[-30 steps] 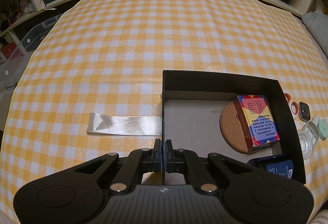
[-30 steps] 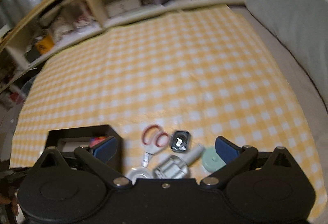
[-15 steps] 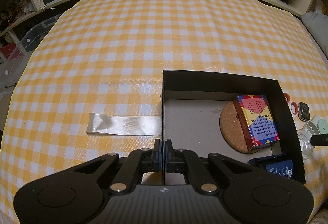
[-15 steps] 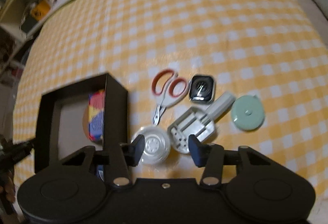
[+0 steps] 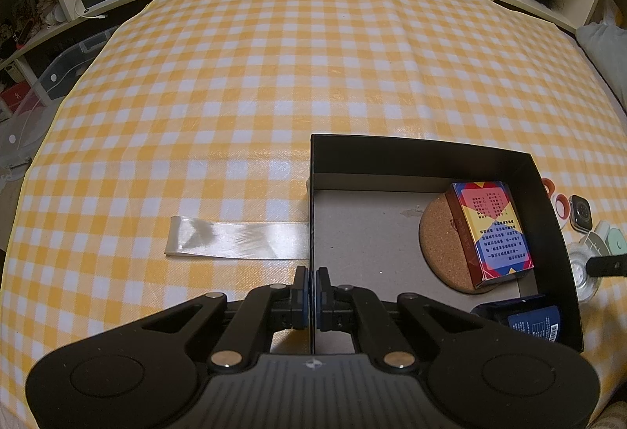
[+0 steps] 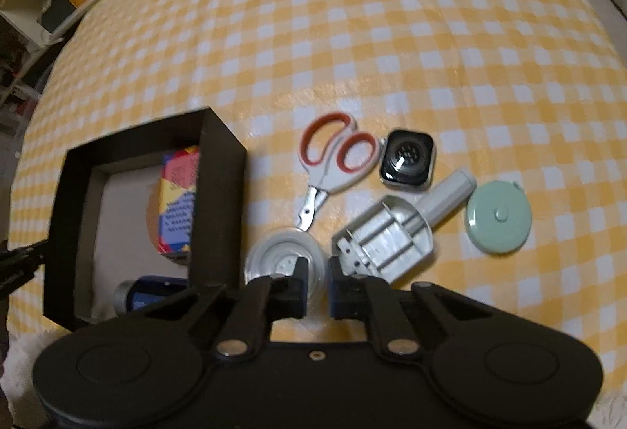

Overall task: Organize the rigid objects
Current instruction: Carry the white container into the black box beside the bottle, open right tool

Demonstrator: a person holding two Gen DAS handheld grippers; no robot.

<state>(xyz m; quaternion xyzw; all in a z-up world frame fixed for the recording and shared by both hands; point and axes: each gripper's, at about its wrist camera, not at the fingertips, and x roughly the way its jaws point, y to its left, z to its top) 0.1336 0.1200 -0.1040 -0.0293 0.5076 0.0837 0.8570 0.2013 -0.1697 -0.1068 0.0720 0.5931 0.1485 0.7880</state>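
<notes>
Meanwhile the left tongs point(image 5: 312, 297) were clamped on the black box's point(image 5: 431, 154) near wall; just right of that box, the right tongs point(image 6: 316, 286) had just closed on the clear round lid's point(image 6: 270, 252) rim.

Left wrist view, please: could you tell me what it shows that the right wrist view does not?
Only the left wrist view shows the clear tape strip lying beside the black box. Only the right wrist view shows the blades of the scissors. Both show the box, the colourful carton, the cork coaster, the watch, the green tape measure and the clear round lid.
</notes>
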